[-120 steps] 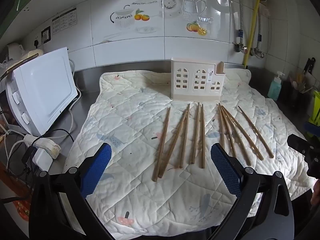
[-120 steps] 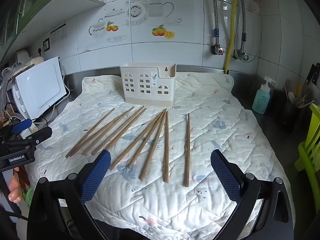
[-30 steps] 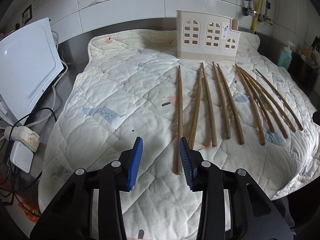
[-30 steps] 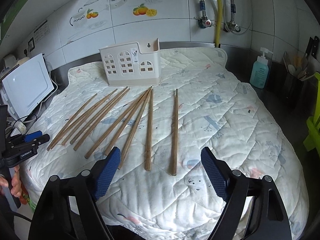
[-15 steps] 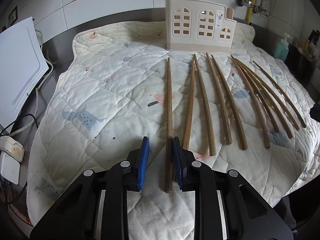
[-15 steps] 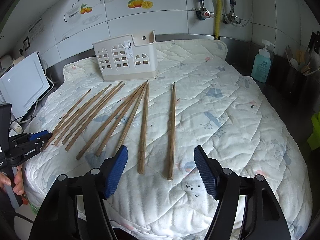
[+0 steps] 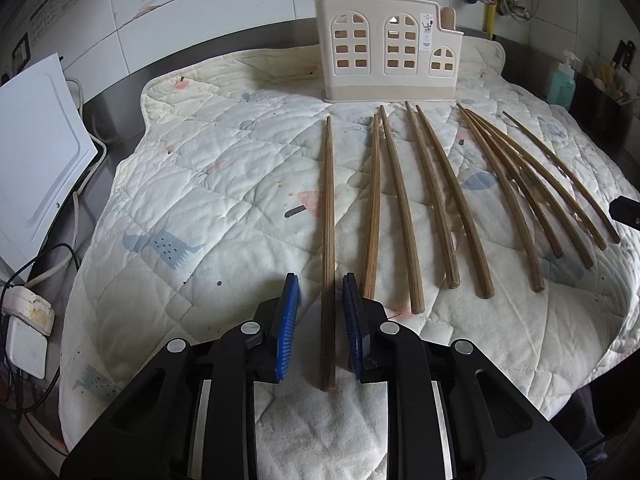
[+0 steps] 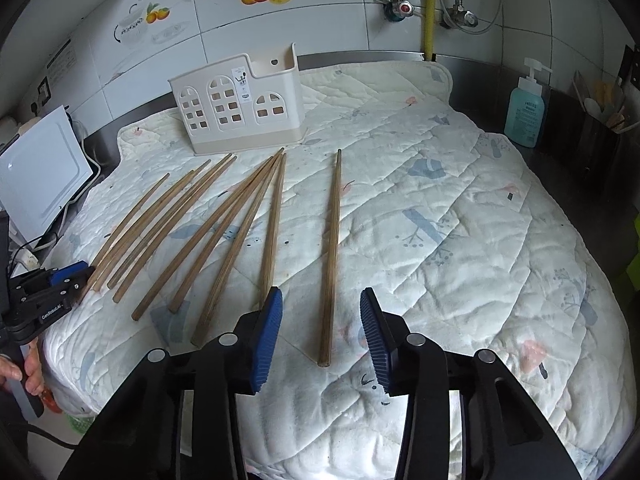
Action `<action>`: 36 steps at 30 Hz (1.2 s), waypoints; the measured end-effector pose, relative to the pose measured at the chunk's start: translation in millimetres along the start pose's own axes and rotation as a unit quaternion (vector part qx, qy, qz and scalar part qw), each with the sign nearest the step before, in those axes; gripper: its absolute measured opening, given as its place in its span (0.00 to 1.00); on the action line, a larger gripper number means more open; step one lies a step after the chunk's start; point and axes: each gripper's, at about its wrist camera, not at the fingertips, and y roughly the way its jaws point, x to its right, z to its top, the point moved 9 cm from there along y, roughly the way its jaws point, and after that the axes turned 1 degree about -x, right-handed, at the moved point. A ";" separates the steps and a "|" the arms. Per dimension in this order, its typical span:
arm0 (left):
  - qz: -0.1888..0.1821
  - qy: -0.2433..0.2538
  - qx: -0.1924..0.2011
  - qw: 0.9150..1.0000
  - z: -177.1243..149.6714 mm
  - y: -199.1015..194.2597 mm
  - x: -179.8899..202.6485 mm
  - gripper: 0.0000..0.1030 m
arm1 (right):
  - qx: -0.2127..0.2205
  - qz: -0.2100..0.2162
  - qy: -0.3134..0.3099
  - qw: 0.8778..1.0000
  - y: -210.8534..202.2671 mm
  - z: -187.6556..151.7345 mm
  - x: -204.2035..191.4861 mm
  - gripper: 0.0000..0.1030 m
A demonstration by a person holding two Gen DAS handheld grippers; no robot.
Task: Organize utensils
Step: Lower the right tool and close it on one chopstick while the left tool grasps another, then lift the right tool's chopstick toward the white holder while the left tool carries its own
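The left gripper (image 7: 319, 312) has its blue fingers (image 7: 289, 320) drawn close on either side of the leftmost chopstick (image 7: 328, 240), narrow gaps showing, pads not pressing. The right gripper (image 8: 321, 330) is closing, its fingers (image 8: 267, 336) wider apart around the rightmost chopstick (image 8: 331, 256), clear of it. Both sticks lie flat on the quilted mat (image 7: 208, 184), the other chopsticks (image 7: 440, 200) fanned across mid-frame between them. The cream utensil holder (image 7: 386, 50) stands upright at the upper centre of the left view, just beyond the tips; a soap bottle (image 8: 526, 108) sits upper right in the right view
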 end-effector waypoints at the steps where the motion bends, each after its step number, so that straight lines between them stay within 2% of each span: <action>1: -0.003 -0.003 0.000 1.000 0.3 0.2 -0.2 0.18 | -0.001 0.001 0.002 1.000 1.2 -0.1 0.8 0.31; 6: -0.012 -0.011 0.003 1.000 0.9 1.3 -1.9 0.15 | -0.007 0.003 -0.003 1.000 5.4 -2.3 -3.4 0.22; 12: -0.024 -0.012 0.010 1.000 2.1 3.1 -1.0 0.15 | -0.020 -0.004 -0.002 1.000 13.9 -11.9 -3.4 0.17; 18: -0.027 -0.013 0.007 1.000 3.6 4.5 -0.3 0.14 | -0.016 -0.016 -0.003 1.000 15.0 -13.3 -0.2 0.08; 22: -0.031 -0.006 0.004 0.999 4.6 4.8 2.6 0.07 | -0.010 -0.019 0.000 1.000 14.1 -12.0 1.5 0.06; 28: -0.055 -0.027 0.001 0.998 5.8 3.1 -1.1 0.05 | 0.018 -0.027 -0.005 0.999 -3.9 -0.7 1.6 0.06; 36: -0.067 -0.054 0.024 0.996 14.5 -12.5 -8.9 0.05 | 0.073 -0.028 -0.019 0.997 -40.8 29.1 -3.9 0.06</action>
